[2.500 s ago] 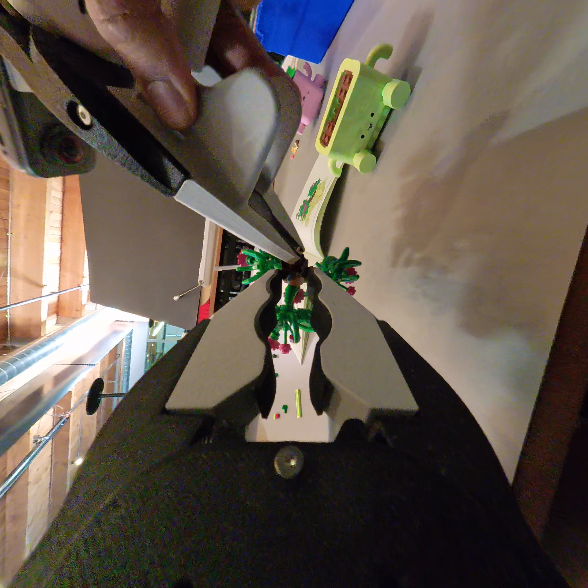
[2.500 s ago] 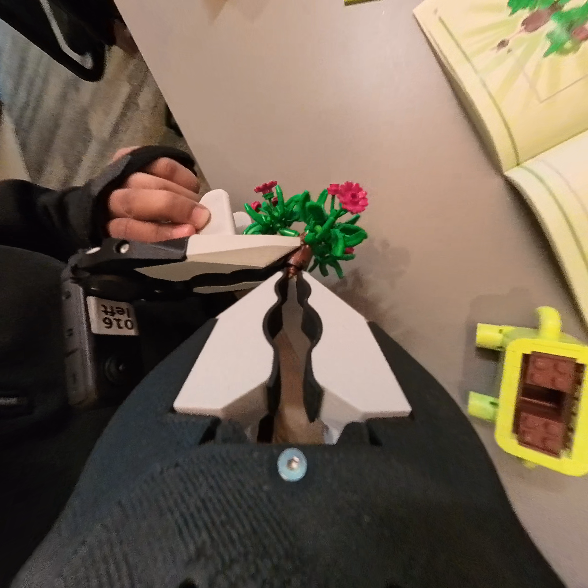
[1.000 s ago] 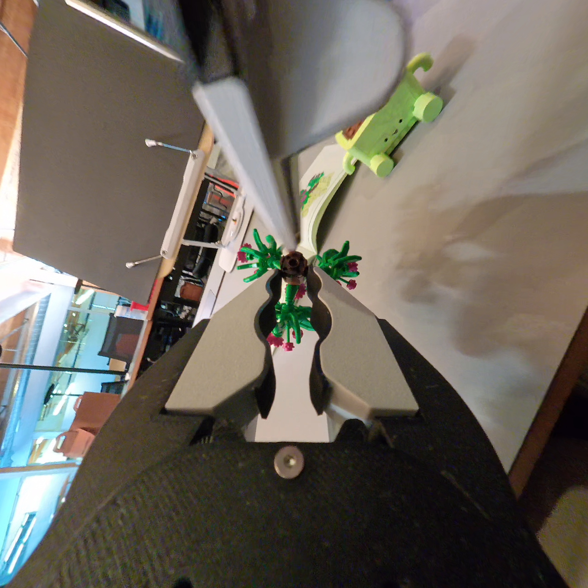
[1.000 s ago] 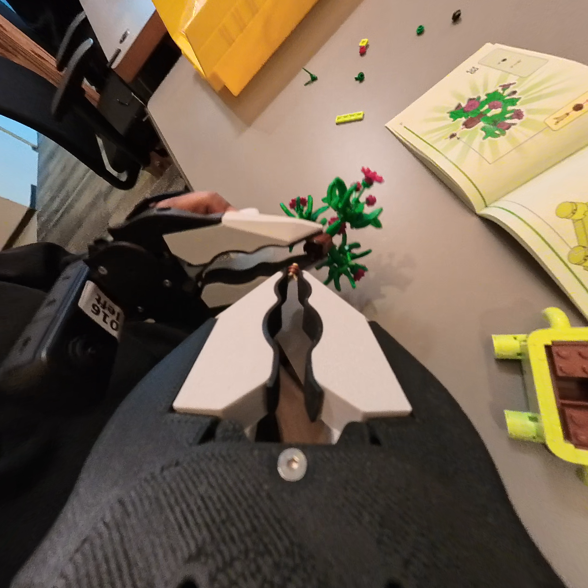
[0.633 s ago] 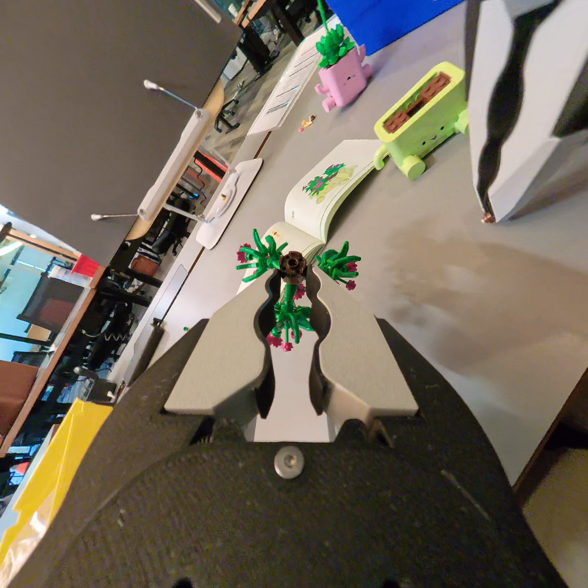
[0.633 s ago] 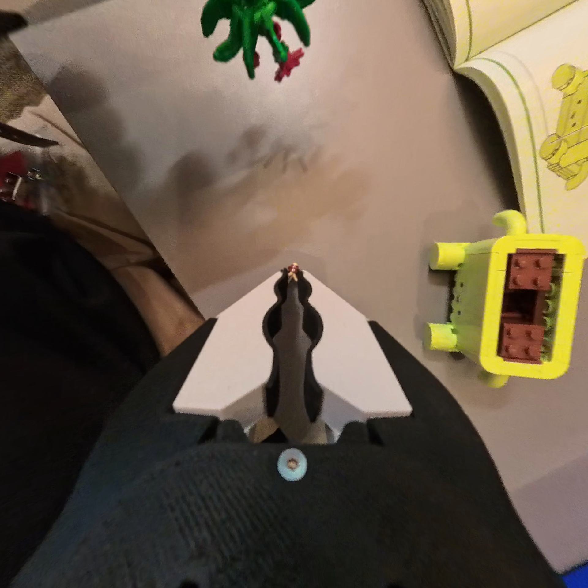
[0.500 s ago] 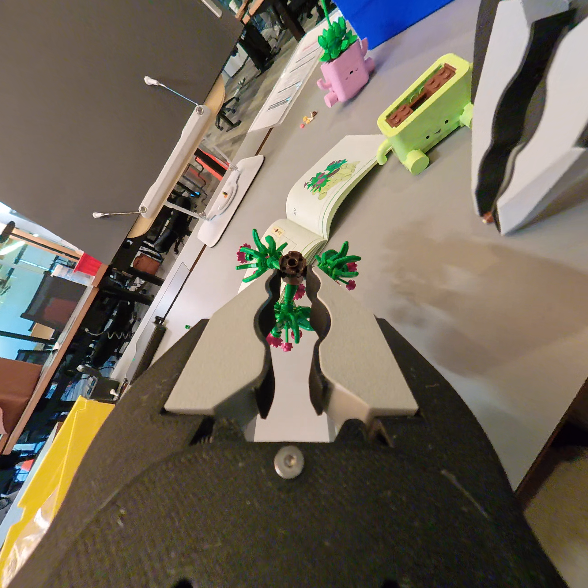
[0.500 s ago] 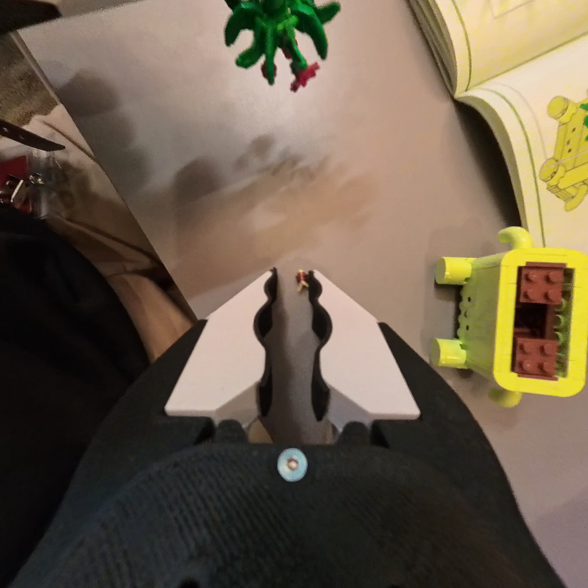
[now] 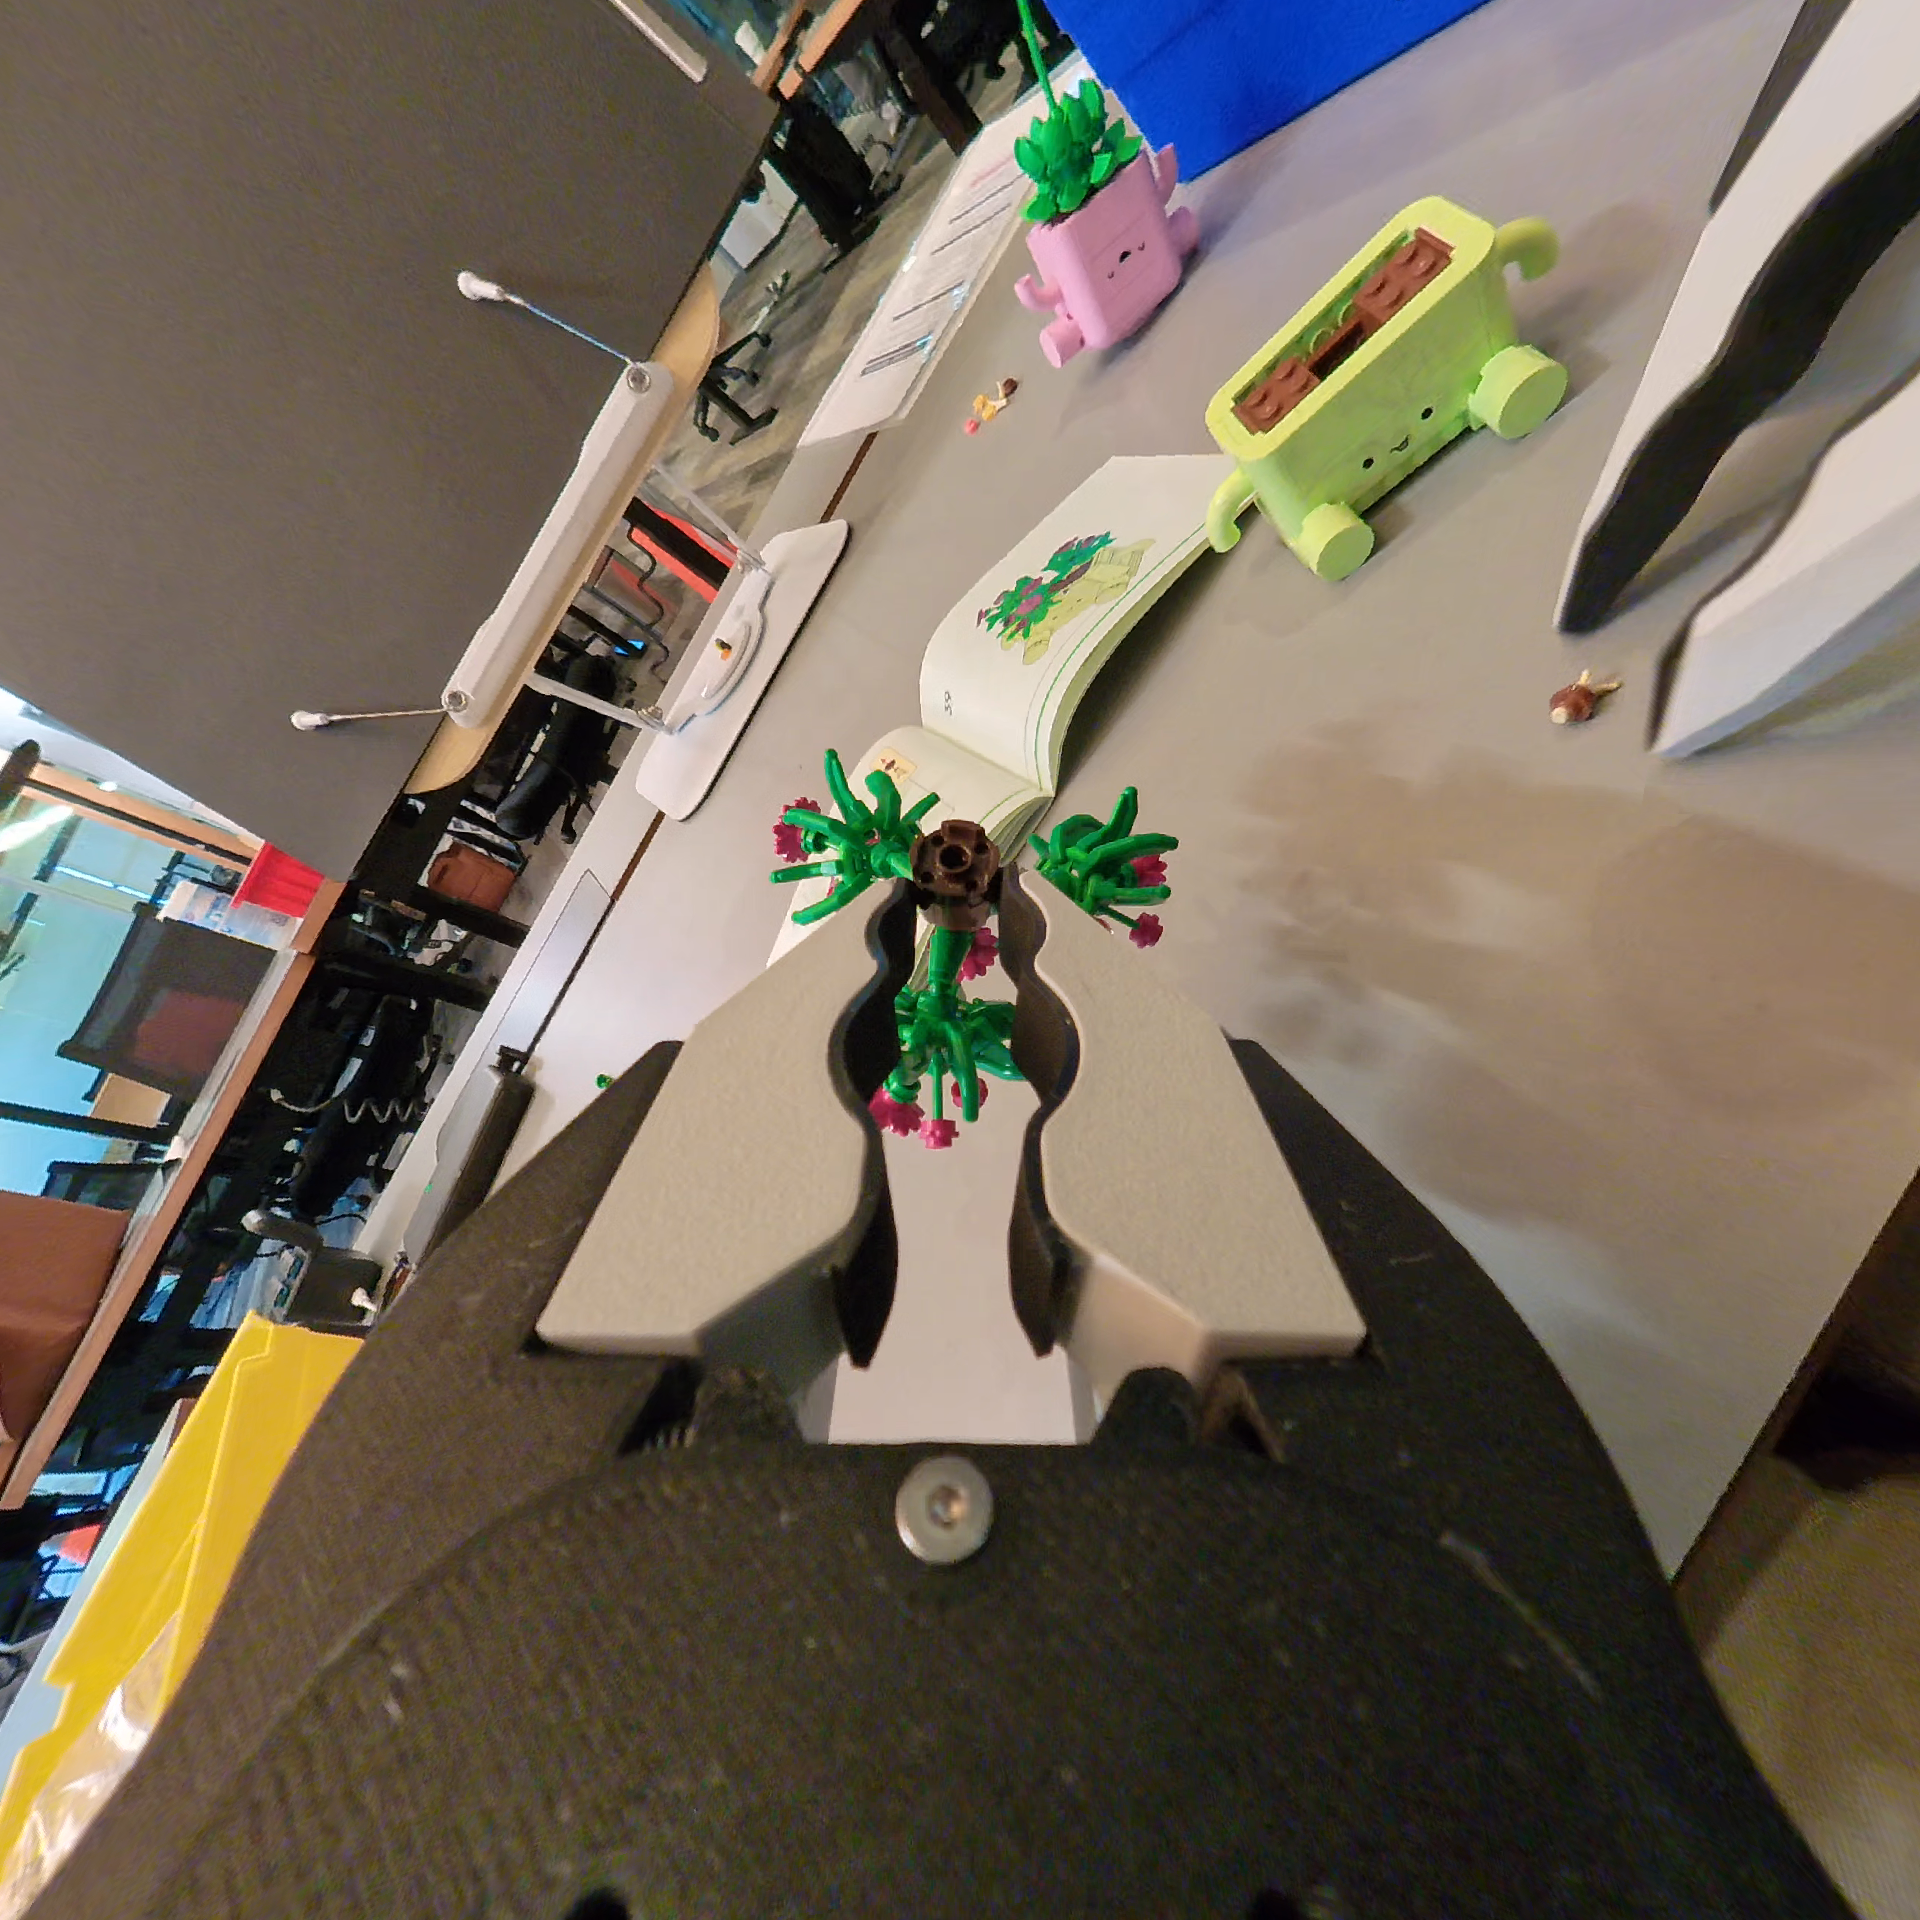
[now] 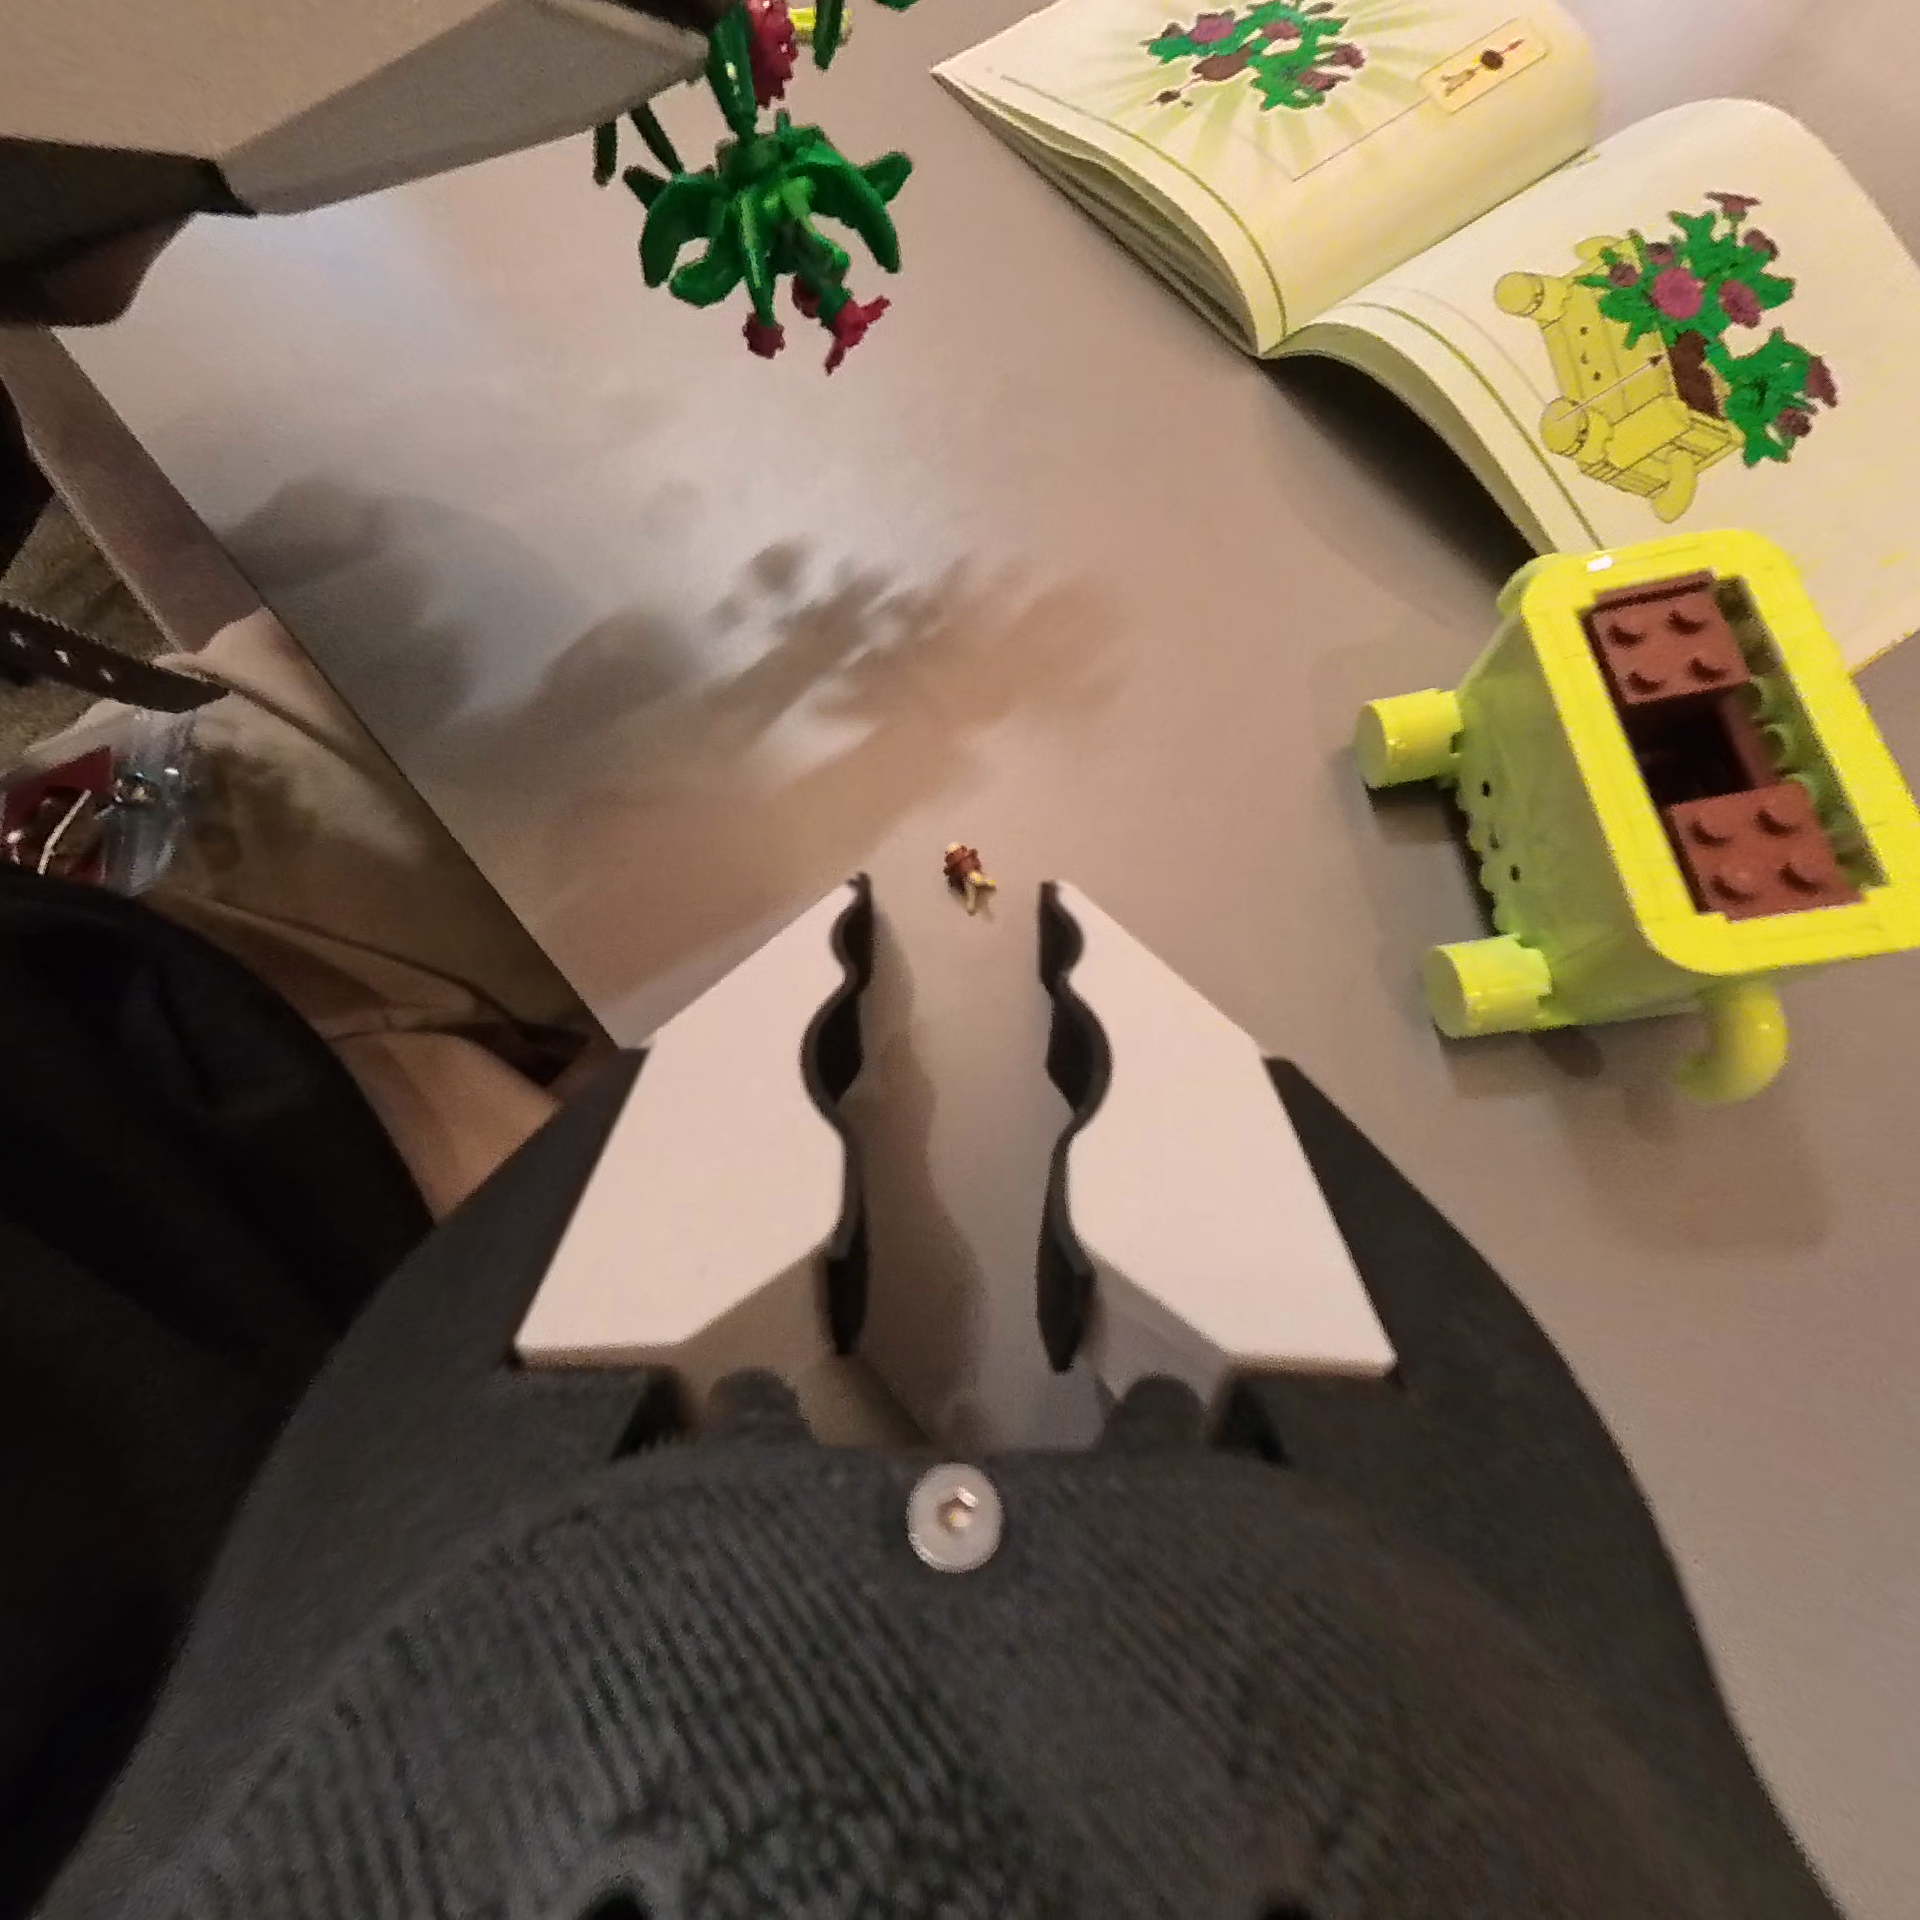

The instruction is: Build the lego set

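Observation:
My left gripper (image 9: 956, 883) is shut on the brown stem piece (image 9: 954, 860) of a green lego plant with magenta flowers (image 9: 1103, 860), held above the grey table; the plant (image 10: 769, 223) also shows at the top of the right wrist view. My right gripper (image 10: 954, 888) is open and empty, low over the table. A tiny brown-and-tan lego piece (image 10: 968, 871) lies on the table just past its fingertips; it also shows in the left wrist view (image 9: 1581, 698). A lime-green lego planter with brown bricks inside (image 10: 1704, 790) stands to the right.
An open instruction booklet (image 10: 1455, 197) lies beyond the planter. A pink lego pot with a green plant (image 9: 1107, 239) stands farther back beside a blue box (image 9: 1226, 73). A yellow bag (image 9: 135, 1579) sits at the left. The table's near edge (image 10: 343, 717) runs on the left. The gap from one gripper's tips to the other's is roughly 12 centimeters.
My right gripper pulled away from the plant, swung down toward the table and opened, letting the tiny brown piece drop onto the table. My left gripper kept its hold on the plant.

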Demonstrator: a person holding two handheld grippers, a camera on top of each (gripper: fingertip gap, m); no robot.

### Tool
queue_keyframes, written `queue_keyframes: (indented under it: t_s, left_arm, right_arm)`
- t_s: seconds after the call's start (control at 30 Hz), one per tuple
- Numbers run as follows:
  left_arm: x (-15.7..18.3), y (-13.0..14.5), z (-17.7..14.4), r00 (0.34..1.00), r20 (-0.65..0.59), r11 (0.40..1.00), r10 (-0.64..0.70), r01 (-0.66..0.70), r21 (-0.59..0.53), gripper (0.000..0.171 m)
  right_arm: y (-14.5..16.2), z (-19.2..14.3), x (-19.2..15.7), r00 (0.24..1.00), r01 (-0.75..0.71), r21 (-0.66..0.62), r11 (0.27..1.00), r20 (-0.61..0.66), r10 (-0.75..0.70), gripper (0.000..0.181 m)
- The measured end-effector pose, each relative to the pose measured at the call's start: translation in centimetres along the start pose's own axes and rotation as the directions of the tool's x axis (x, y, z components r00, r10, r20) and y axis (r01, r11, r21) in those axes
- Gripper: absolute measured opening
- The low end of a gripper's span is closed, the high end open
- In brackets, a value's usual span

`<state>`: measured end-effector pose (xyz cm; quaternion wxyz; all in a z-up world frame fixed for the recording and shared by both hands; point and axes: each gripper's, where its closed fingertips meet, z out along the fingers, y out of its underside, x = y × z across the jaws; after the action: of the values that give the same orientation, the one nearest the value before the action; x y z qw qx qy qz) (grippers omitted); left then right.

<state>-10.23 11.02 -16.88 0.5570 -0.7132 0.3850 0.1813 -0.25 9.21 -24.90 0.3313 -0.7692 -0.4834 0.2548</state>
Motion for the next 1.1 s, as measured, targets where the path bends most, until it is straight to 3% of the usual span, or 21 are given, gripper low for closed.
queue_keyframes:
  t_s: [0.1, 0.5, 0.67, 0.77, 0.87, 0.97, 1.03, 1.1]
  left_arm:
    - [0.0, -0.1, 0.0, 1.0, 0.001, 1.0, 0.005, -0.005, 0.003, 0.013]
    - [0.4, -0.2, -0.1, 1.0, -0.01, 1.0, 0.014, -0.014, 0.007, 0.013]
    - [1.5, 0.0, 0.3, 0.998, -0.042, 0.999, 0.039, -0.04, -0.016, 0.013]
    - [2.1, -0.2, 0.3, 0.997, -0.058, 0.999, 0.045, -0.046, -0.023, 0.013]
    - [3.0, -0.5, 0.3, 0.994, -0.112, 0.999, -0.005, 0.0, -0.048, 0.013]
    - [3.7, -1.4, -0.2, 0.973, -0.196, 0.992, -0.123, 0.116, -0.045, 0.013]
    - [3.9, -1.8, -0.5, 0.938, -0.262, 0.974, -0.225, 0.219, -0.053, 0.014]
    - [3.9, -2.2, -0.9, 0.874, -0.346, 0.938, -0.341, 0.342, -0.062, 0.013]
  right_arm:
    - [-0.1, 0.3, 0.1, 0.997, 0.065, 0.002, 0.998, -0.045, -0.065, 0.003]
    - [-1.5, 1.2, -0.3, 0.996, 0.072, 0.028, 0.997, -0.049, -0.07, 0.0]
    - [-3.3, 0.1, 0.1, 0.964, 0.231, 0.064, 0.971, -0.151, -0.22, 0.0]
    - [-5.1, -0.9, -0.1, 0.905, 0.383, 0.087, 0.92, -0.236, -0.354, 0.0]
    - [-8.0, -2.2, -0.5, 0.745, 0.619, 0.078, 0.782, -0.375, -0.552, 0.0]
    - [-10.6, -2.7, -1.1, 0.442, 0.852, -0.03, 0.522, -0.491, -0.75, 0.0]
    - [-11.4, -2.4, -1.3, 0.234, 0.932, -0.129, 0.34, -0.502, -0.833, 0.0]
    - [-11.7, -1.8, -1.6, 0.076, 0.969, -0.17, 0.177, -0.475, -0.876, 0.0]
